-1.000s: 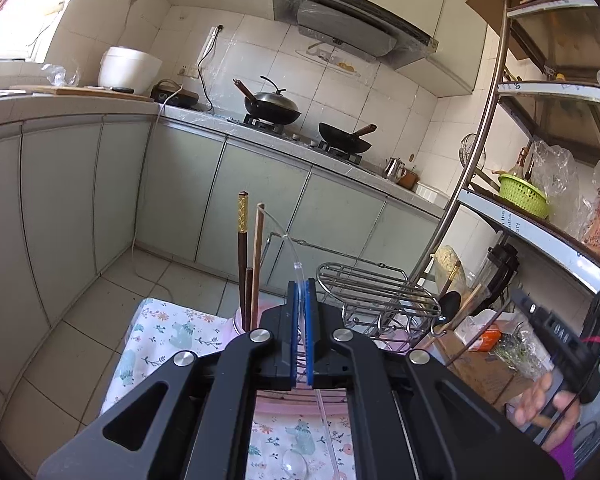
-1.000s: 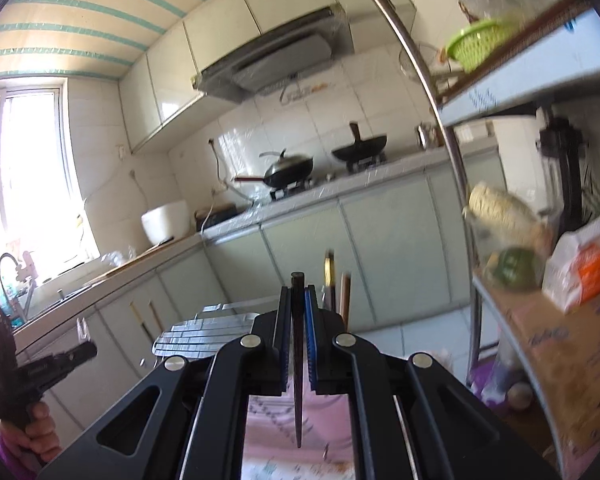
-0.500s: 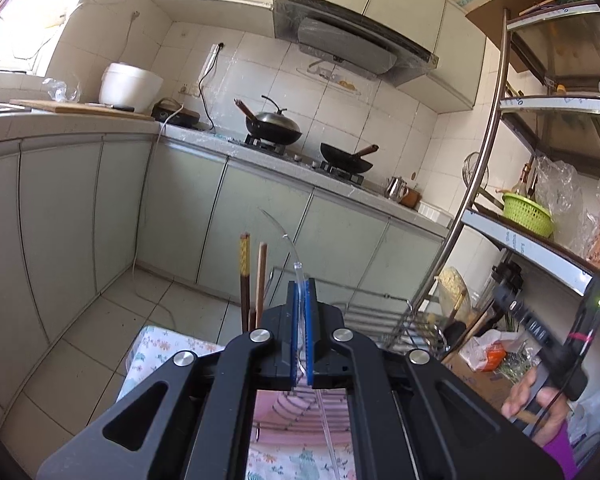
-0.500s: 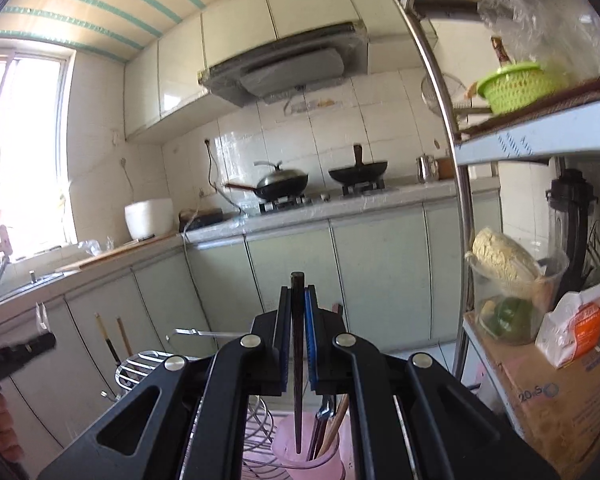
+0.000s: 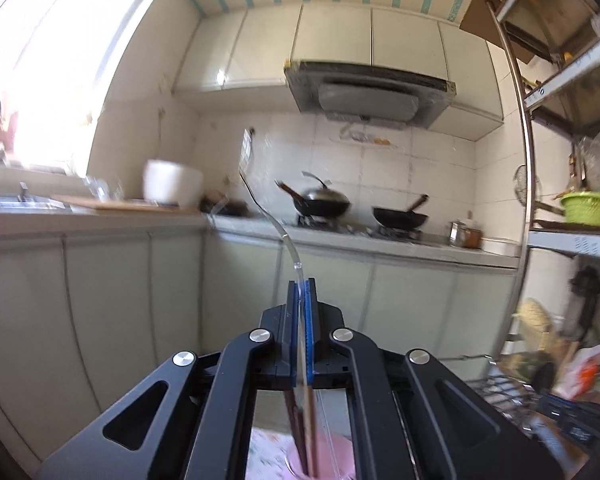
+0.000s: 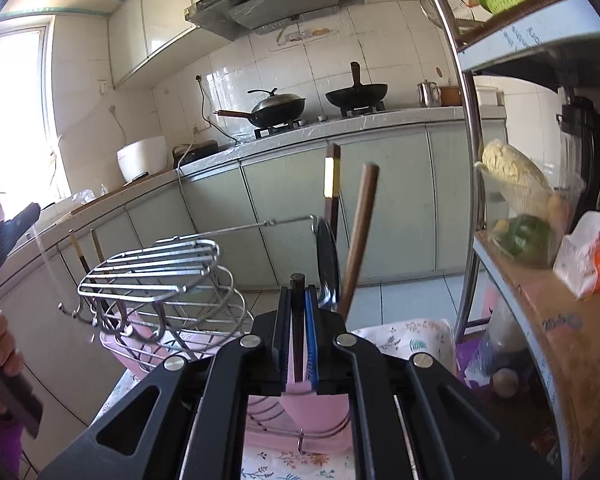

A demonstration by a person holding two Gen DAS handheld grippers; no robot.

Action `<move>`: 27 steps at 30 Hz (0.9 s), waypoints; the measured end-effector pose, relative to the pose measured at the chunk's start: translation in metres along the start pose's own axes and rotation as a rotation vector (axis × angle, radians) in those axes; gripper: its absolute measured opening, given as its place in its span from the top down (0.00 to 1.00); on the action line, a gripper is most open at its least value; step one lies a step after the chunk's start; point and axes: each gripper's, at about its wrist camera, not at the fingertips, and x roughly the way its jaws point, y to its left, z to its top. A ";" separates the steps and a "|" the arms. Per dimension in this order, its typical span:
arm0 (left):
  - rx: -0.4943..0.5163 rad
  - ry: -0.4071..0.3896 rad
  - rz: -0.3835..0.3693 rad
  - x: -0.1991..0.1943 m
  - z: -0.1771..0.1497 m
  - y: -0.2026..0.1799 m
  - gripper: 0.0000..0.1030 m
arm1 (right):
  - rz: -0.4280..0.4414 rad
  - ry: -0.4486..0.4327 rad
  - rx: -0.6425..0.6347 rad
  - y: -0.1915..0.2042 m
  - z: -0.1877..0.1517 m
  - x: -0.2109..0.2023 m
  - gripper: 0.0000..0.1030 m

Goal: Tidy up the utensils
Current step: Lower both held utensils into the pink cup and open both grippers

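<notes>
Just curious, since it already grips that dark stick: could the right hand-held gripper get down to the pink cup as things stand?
Probably yes. The right hand-held gripper, shut on a dark chopstick, hangs just above the pink cup. The two chopsticks standing in the cup lean off to one side, so the way down looks free.

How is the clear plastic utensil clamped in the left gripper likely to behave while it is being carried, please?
The clear utensil looks thin and curved, so it probably flexes and weighs little. Its glossy plastic may slip between the left gripper's shut pads. Its long free end may sway.
</notes>
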 end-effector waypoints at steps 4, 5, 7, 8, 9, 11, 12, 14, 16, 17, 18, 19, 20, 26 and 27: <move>0.052 -0.042 0.056 0.009 -0.011 -0.008 0.98 | 0.009 -0.012 0.005 0.000 -0.005 -0.002 0.93; 0.064 -0.033 0.061 0.012 -0.015 -0.011 0.98 | 0.012 -0.013 0.005 0.000 -0.005 -0.002 0.93; 0.075 0.002 0.060 0.020 -0.024 -0.014 0.98 | 0.024 -0.013 0.008 0.002 -0.006 -0.002 0.93; 0.079 0.021 0.058 0.022 -0.028 -0.015 0.98 | 0.027 -0.013 0.010 0.002 -0.005 -0.002 0.92; 0.084 0.043 0.052 0.025 -0.033 -0.017 0.98 | 0.032 -0.013 0.013 0.002 -0.005 -0.002 0.92; 0.097 0.067 0.047 0.027 -0.040 -0.019 0.98 | 0.044 -0.016 0.019 0.002 -0.006 -0.002 0.92; 0.106 0.085 0.041 0.028 -0.044 -0.020 0.98 | 0.049 -0.017 0.021 0.002 -0.006 -0.002 0.92; 0.116 0.115 0.039 0.030 -0.051 -0.021 0.98 | 0.057 -0.019 0.026 0.003 -0.006 -0.003 0.91; 0.118 0.139 0.039 0.032 -0.056 -0.020 0.98 | 0.063 -0.020 0.028 0.003 -0.007 -0.004 0.91; 0.116 0.151 0.041 0.032 -0.059 -0.019 0.98 | 0.064 -0.022 0.027 0.003 -0.006 -0.004 0.90; 0.113 0.162 0.040 0.033 -0.060 -0.018 0.98 | 0.065 -0.023 0.026 0.003 -0.006 -0.005 0.89; 0.107 0.180 0.037 0.034 -0.063 -0.018 0.98 | 0.062 -0.026 0.022 0.004 -0.007 -0.006 0.88; 0.105 0.191 0.037 0.034 -0.065 -0.017 0.98 | 0.061 -0.029 0.018 0.005 -0.008 -0.008 0.86; 0.112 0.245 0.039 0.033 -0.075 -0.016 0.94 | 0.059 -0.056 0.030 0.002 -0.011 -0.015 0.67; 0.118 0.246 0.042 0.032 -0.076 -0.016 0.89 | 0.060 -0.057 0.035 0.001 -0.011 -0.016 0.67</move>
